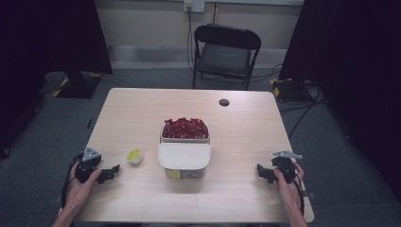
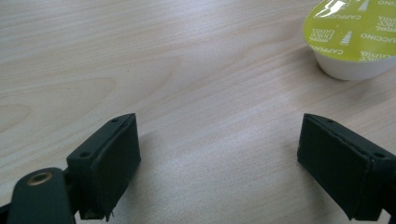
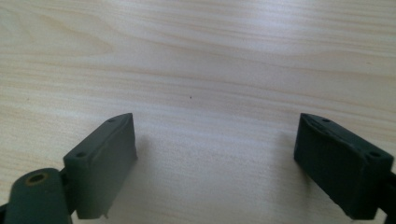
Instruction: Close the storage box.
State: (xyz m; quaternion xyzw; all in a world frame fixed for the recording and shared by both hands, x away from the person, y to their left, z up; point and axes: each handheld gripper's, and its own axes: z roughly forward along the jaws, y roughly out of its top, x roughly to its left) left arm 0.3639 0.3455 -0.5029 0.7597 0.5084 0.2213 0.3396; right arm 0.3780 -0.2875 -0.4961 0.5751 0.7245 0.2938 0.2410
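Resting low at the near left edge of the wooden table (image 1: pixel 142 109), the left gripper (image 1: pixel 111 172) stands with jaws wide and nothing between them, a yellow-lidded coffee capsule (image 1: pixel 135 155) just beyond. At center sits a white container (image 1: pixel 184 158) with red sachets (image 1: pixel 185 128) behind. Near right, the right gripper (image 1: pixel 262 173) stands wide, holding nothing.

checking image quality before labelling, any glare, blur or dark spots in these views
High view: table evenly lit and sharp, room corners very dark. Left gripper view: soft sheen on the wood, coffee capsule crisp enough to read its lid, near fingers slightly soft. Right gripper view: wood grain softer, fingers cast faint shadows.
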